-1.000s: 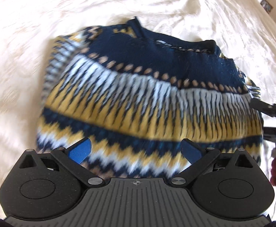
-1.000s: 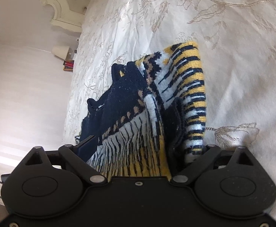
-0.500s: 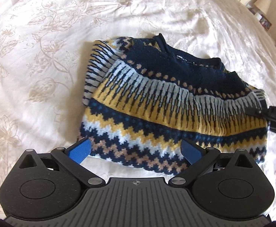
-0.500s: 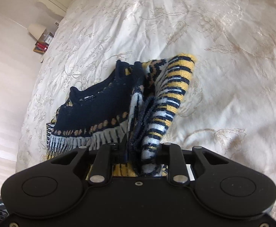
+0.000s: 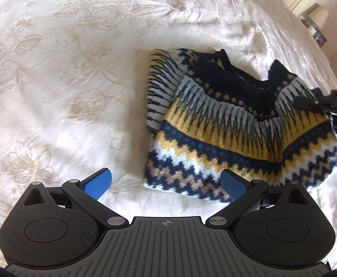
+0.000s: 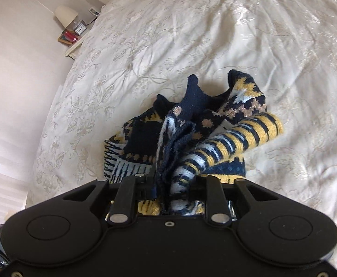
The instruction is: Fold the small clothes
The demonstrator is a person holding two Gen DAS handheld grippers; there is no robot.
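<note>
A small knitted sweater (image 5: 226, 129) in navy, yellow and white zigzag bands lies on the cream bedspread (image 5: 64, 80). My left gripper (image 5: 166, 183) is open and empty, hovering just short of the sweater's hem. My right gripper (image 6: 172, 184) is shut on the sweater's side edge and folded sleeve (image 6: 228, 143), lifting that side so the fabric bunches up toward the middle. The right gripper also shows in the left wrist view (image 5: 307, 102) at the sweater's right edge.
The floral cream bedspread (image 6: 214, 34) spreads wide on all sides. A bedside table with a lamp (image 6: 66, 15), a clock and red books stands by the wall. The lamp also shows in the left wrist view (image 5: 318, 15).
My right gripper shut on the sweater's edge and lifted it, bunching the fabric. My left gripper pulled back and left, away from the sweater, staying open.
</note>
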